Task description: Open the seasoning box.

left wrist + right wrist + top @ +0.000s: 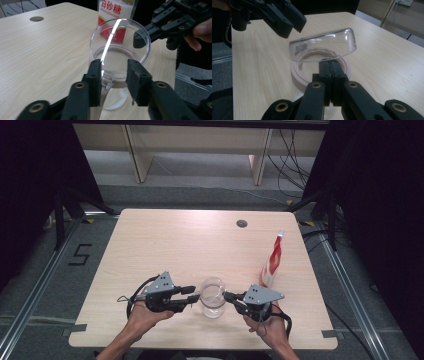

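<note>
Glass jar sits on the tabletop between both. Right hand-held gripper pinches its hinged lid, jaws closed. Left hand-held gripper, half open, straddles the clasp without gripping.

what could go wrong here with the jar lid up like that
The clear lid stands tilted open above the jar; it might drop shut on the right gripper, whose closed jaws rest at the rim. The left gripper is open beside the latch, so the jar looks unheld and a nudge could slide or tip it.
</note>
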Action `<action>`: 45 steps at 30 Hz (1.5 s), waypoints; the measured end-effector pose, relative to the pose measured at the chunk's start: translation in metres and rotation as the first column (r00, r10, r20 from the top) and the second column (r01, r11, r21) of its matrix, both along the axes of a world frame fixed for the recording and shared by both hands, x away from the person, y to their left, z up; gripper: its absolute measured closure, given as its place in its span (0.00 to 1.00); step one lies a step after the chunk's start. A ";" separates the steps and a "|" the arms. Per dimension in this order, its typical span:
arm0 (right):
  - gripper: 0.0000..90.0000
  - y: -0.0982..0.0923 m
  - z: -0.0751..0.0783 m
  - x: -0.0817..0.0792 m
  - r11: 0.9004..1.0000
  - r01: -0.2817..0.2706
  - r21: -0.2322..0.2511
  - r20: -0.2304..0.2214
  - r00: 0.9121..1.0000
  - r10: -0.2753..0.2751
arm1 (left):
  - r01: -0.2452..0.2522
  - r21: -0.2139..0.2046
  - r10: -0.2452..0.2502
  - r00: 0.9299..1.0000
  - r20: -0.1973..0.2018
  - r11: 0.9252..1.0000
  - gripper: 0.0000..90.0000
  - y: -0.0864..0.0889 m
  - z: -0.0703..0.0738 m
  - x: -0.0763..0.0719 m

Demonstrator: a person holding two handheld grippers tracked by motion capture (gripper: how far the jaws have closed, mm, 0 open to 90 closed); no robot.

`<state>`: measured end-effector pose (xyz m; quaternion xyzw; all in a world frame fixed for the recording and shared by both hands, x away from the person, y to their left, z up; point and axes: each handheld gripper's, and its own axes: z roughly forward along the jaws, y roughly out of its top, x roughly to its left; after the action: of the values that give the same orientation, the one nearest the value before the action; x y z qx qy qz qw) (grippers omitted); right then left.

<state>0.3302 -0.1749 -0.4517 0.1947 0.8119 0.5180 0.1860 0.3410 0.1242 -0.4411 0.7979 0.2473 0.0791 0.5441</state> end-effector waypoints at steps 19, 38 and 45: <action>0.98 0.024 0.019 -0.005 1.000 -0.029 0.007 0.061 0.998 0.029 | -0.124 0.111 0.136 0.984 -0.113 0.986 0.17 0.019 -0.032 -0.020; 0.96 0.055 0.026 -0.010 0.996 -0.092 0.003 0.085 0.992 0.092 | -0.113 0.141 0.126 0.988 -0.090 0.983 0.17 0.029 -0.040 -0.025; 0.86 0.051 0.025 -0.012 0.997 -0.075 0.011 0.080 0.994 0.074 | -0.121 0.144 0.134 0.987 -0.087 0.982 0.17 0.031 -0.042 -0.027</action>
<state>0.3179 -0.1242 -0.4265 0.1448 0.8070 0.5374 0.1973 0.3144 0.1554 -0.4830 0.8190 0.3176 0.0921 0.4690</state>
